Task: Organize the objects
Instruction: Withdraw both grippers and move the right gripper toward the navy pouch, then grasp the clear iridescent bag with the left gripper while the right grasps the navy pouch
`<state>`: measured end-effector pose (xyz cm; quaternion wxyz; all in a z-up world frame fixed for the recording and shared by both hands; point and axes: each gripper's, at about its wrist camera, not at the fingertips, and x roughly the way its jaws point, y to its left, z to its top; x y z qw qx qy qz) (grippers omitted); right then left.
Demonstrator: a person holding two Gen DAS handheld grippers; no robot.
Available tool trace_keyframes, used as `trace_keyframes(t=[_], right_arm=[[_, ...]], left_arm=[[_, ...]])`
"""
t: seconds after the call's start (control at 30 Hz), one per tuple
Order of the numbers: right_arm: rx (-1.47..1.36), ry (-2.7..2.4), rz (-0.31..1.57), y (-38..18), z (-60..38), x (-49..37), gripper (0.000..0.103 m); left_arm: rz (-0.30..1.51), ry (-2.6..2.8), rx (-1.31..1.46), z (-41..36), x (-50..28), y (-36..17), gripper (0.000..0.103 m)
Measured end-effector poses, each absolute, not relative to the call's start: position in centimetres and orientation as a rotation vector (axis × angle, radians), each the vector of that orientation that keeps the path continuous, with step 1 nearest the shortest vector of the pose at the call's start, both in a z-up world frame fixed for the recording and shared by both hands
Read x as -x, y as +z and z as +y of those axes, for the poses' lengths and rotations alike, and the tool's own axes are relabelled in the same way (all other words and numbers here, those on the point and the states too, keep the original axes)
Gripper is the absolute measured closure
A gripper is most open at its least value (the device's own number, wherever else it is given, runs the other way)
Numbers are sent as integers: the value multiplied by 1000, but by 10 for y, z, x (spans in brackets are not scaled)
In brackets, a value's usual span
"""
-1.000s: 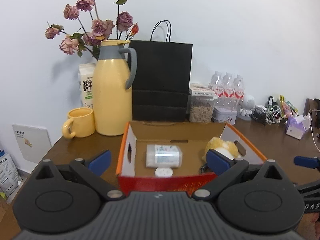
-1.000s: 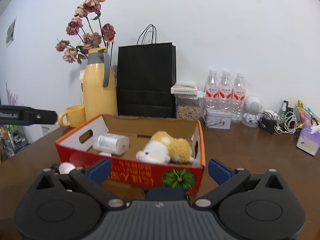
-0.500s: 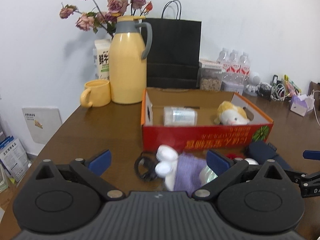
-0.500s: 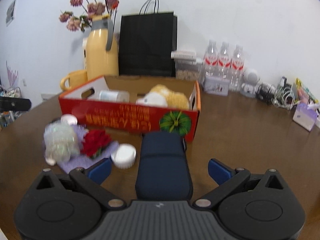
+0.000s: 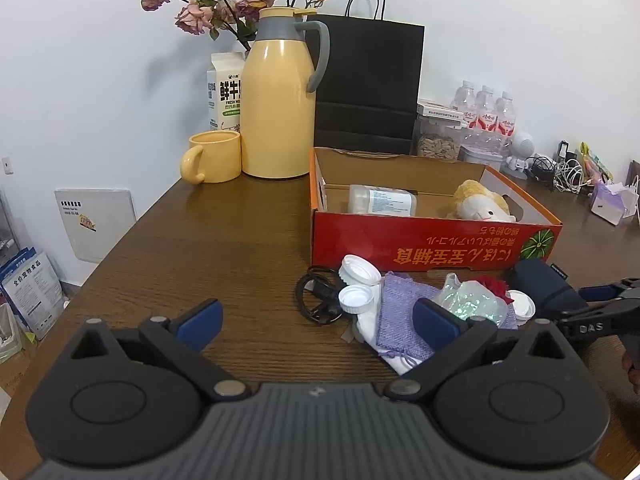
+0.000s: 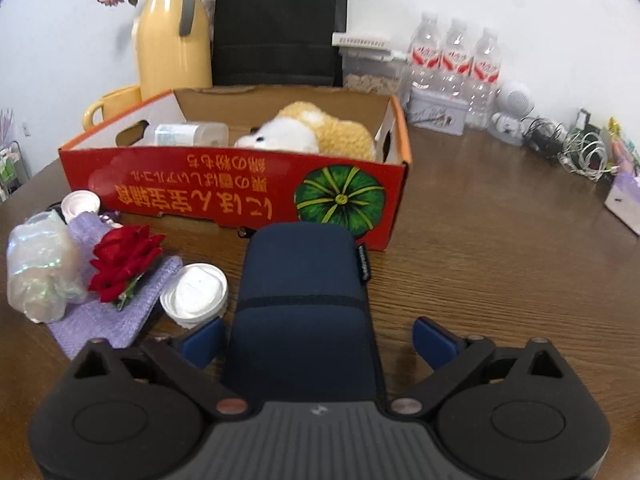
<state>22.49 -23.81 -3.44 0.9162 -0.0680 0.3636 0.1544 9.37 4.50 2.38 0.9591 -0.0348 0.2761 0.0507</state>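
Note:
A red cardboard box (image 5: 436, 248) sits mid-table and holds a plush toy (image 5: 482, 204) and a lying plastic bottle (image 5: 380, 200). In front of it lie white caps (image 5: 358, 276), a black cable (image 5: 316, 296), a purple knit pouch (image 5: 400, 320), an iridescent bag (image 6: 40, 264), a red rose (image 6: 124, 260), a white lid (image 6: 195, 294) and a navy case (image 6: 304, 304). My left gripper (image 5: 316, 318) is open above bare table, short of the caps. My right gripper (image 6: 318, 340) straddles the navy case's near end, jaws closing; the right pad (image 6: 434, 340) stands clear of it.
Behind the box stand a yellow jug (image 5: 278, 100), a yellow mug (image 5: 212, 158), a milk carton (image 5: 224, 92), a black paper bag (image 5: 368, 84), a jar and water bottles (image 6: 452, 64). Cables (image 6: 576, 152) and a tissue pack lie at the far right. The table's left edge (image 5: 120, 248) is near.
Both grippers drew back from the box and dropped lower. The clutter in front of the box came into view, and the navy case now lies between my right jaws.

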Motion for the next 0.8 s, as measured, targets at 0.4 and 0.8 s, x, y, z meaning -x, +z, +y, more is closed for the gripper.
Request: trace_keyframes(t=[0.4,0.8], right_arm=[[118,315,646,-33,-235,-210,41],[47,304,448,-13,-243,-146,42]], left_arm=[[563,89,72,41,-95,22,0],[549,41,72,25,-98,23,0]])
